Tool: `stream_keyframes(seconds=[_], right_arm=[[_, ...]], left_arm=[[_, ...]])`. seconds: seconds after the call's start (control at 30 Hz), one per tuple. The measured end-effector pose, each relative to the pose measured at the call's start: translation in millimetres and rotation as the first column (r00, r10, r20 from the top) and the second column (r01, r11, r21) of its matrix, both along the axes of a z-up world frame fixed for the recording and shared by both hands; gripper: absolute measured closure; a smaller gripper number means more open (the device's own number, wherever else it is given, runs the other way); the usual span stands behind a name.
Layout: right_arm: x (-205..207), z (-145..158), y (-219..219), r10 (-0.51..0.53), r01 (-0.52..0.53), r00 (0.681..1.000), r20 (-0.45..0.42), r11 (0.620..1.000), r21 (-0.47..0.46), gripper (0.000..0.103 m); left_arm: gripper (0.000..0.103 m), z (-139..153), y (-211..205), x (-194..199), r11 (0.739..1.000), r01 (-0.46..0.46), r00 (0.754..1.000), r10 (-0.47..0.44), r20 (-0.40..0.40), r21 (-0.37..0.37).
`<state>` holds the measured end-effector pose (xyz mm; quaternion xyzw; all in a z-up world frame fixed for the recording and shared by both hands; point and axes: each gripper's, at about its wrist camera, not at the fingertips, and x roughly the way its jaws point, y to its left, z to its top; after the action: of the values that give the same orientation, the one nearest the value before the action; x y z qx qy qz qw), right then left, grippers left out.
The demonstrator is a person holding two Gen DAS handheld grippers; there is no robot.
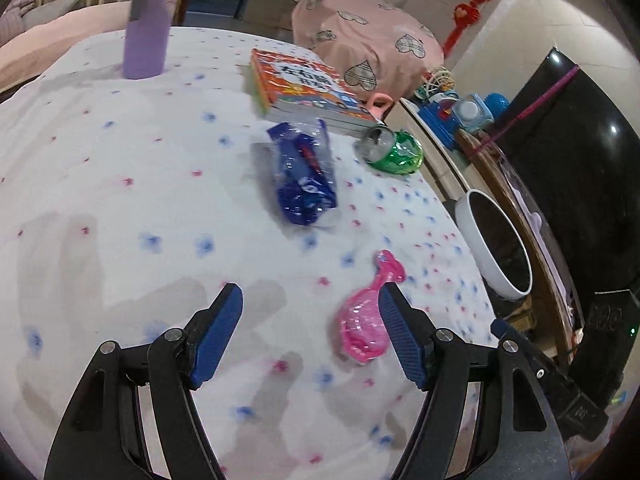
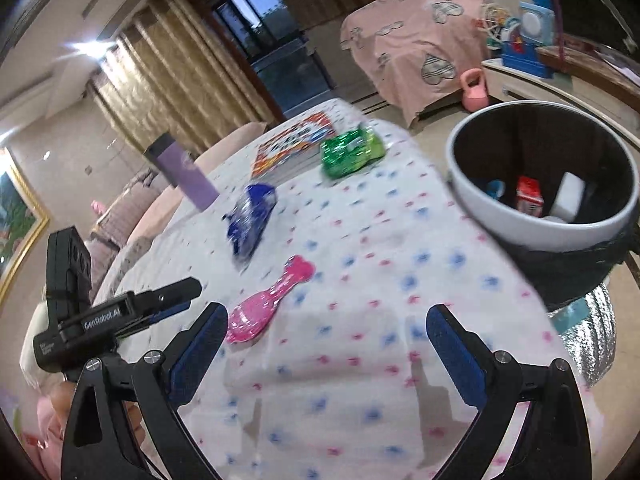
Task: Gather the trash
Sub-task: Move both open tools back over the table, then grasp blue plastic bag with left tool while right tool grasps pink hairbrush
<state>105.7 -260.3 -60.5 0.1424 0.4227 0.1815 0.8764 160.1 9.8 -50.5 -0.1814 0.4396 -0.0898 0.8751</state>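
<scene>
A crumpled blue wrapper (image 1: 306, 176) lies mid-table; it also shows in the right wrist view (image 2: 250, 216). A crushed green can (image 1: 394, 152) lies near the table's right edge by the books, and shows in the right wrist view (image 2: 352, 152). A pink hairbrush (image 1: 368, 316) lies just left of my left gripper's right finger; it shows in the right wrist view (image 2: 268, 304). A white trash bin (image 2: 540, 176) beside the table holds several items. My left gripper (image 1: 310, 312) is open and empty above the cloth. My right gripper (image 2: 326, 332) is open and empty.
A purple bottle (image 1: 146, 28) stands at the far side of the table. A stack of books (image 1: 304, 88) lies behind the wrapper. The bin (image 1: 494, 240) stands off the table's right edge. A pink-covered chair (image 1: 360, 48) and toys (image 1: 460, 114) are beyond.
</scene>
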Motion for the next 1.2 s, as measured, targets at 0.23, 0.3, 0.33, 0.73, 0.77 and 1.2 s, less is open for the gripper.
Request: stream_keyframes(seconds=[0.23,0.3,0.33,0.73,0.77,1.2], right_arm=[[4.6,-10.4,31.8,0.061,-0.061,0.998,-0.028,0.998,-0.003,0.003],[6.3,-14.3,38.6,0.075,-0.076,0.996,-0.037,0.997,-0.009,0.004],[7.2,-15.5,41.3,0.078,-0.078,0.996,-0.040,0.997,-0.010,0.004],[17.7,-26.1,55.6,0.111,-0.111,0.990,-0.091,0.994,0.003,0.022],[19.1,-27.4,57.2,0.116,-0.115,0.988,-0.098,0.993,0.013,0.025],[56.1,-44.6,87.2,0.135,-0.131,0.982,-0.129,0.991,0.032,0.035]], left_arm=[[0.031,0.3,7.6,11.9,1.000,0.000,1.000,0.000,-0.002,0.005],[0.031,2.1,7.0,20.7,1.000,0.004,1.000,-0.004,0.001,0.015],[0.031,2.7,5.9,28.5,1.000,0.006,1.000,-0.006,0.000,0.018],[0.047,-15.2,-15.3,114.0,0.989,0.043,0.999,-0.038,-0.037,0.138],[0.066,-17.3,-15.3,115.7,0.989,0.061,0.997,-0.055,-0.048,0.133],[0.074,-5.7,39.1,33.2,1.000,-0.002,1.000,0.002,-0.012,0.002]])
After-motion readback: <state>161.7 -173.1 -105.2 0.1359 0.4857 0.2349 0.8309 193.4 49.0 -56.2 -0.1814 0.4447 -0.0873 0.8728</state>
